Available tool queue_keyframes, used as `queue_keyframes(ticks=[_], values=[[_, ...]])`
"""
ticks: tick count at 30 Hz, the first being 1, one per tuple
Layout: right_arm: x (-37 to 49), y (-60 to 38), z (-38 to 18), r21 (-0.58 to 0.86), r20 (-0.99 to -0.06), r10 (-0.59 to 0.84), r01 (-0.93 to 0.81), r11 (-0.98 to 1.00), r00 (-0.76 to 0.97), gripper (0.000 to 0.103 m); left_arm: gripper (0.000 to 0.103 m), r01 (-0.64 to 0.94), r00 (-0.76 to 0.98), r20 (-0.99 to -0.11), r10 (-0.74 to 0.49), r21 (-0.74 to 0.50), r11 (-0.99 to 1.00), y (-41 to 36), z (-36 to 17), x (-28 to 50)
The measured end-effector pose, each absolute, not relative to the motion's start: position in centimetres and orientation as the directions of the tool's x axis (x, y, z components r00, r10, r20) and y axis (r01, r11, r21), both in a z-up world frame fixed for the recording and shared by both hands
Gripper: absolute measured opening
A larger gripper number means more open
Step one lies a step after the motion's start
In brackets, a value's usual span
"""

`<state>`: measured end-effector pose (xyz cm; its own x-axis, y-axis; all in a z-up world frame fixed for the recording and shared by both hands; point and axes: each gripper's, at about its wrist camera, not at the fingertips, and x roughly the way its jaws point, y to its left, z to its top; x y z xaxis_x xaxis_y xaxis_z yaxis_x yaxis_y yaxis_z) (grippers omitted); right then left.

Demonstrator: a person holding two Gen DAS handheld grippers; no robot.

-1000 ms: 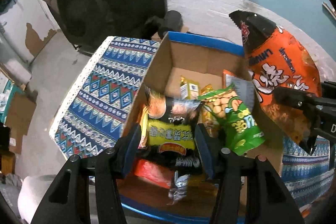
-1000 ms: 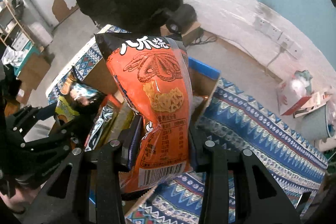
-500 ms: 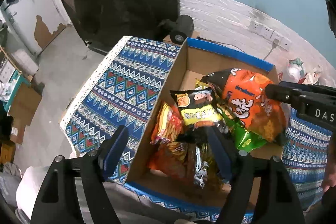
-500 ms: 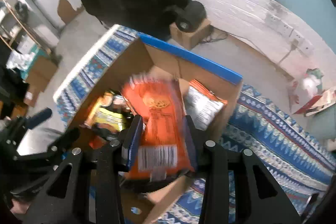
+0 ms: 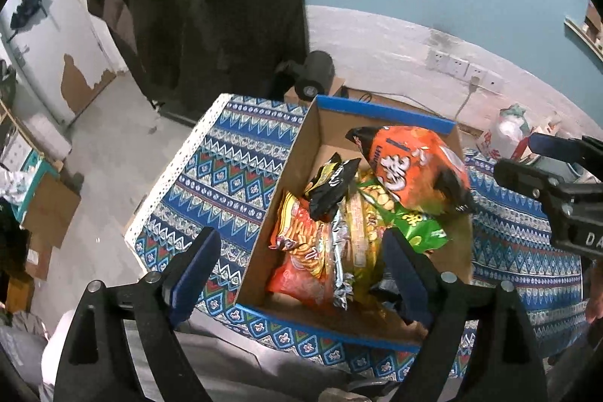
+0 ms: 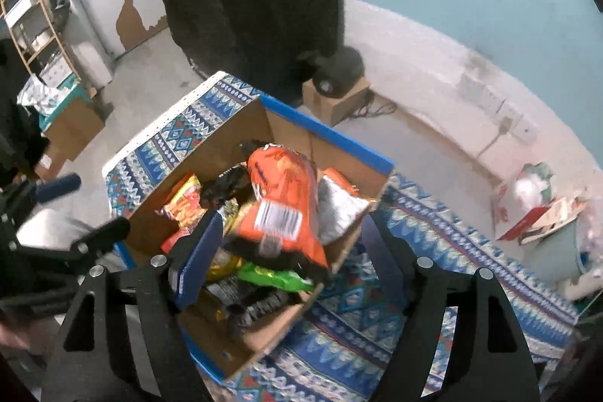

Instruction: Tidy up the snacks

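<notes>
Both grippers are hanging above the cardboard box (image 5: 301,153) with jaws spread wide, gripping nothing: left gripper (image 5: 297,274), right gripper (image 6: 290,251); the orange snack bag (image 5: 410,164) is lying atop the pile inside the box, overlapping a green bag (image 5: 418,225); a black packet (image 5: 331,187) is resting just beside it; the box is sitting on the patterned cloth (image 5: 233,161).

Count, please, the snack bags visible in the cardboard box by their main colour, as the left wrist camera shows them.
orange bag: 1
black bag: 1
green bag: 1
red-and-yellow bag: 1
gold bag with silver edge: 1
Total: 5 in plain view; others may lie hidden beneath.
</notes>
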<state>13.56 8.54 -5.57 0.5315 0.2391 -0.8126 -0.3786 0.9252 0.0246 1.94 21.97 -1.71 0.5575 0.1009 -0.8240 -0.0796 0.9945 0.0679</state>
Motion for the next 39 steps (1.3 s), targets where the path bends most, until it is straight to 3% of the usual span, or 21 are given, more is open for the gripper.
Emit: queue_keyframes(ticks=[8,19,39], values=[[10.7,6.0,-4.3,0.006,-0.788,0.220,-0.351,0.936,0.575,0.078,0.103,-0.058,0.627,-0.772,0.103,0.086,0.995,20.2,1.4,0.1],[8.1,3.5,-2.4,0.022,-0.744,0.232,-0.324,0.946,0.627,0.079,0.103,-0.017,0.638,-0.764,0.101,0.116,0.993,18.2,2.1,-0.7],[7.8,2.3,-3.0,0.008,-0.756,0.213,-0.316,0.949,0.619,0.079,0.103,0.001,0.613,-0.783,0.102,0.130,0.992,16.9,1.8,-0.7]])
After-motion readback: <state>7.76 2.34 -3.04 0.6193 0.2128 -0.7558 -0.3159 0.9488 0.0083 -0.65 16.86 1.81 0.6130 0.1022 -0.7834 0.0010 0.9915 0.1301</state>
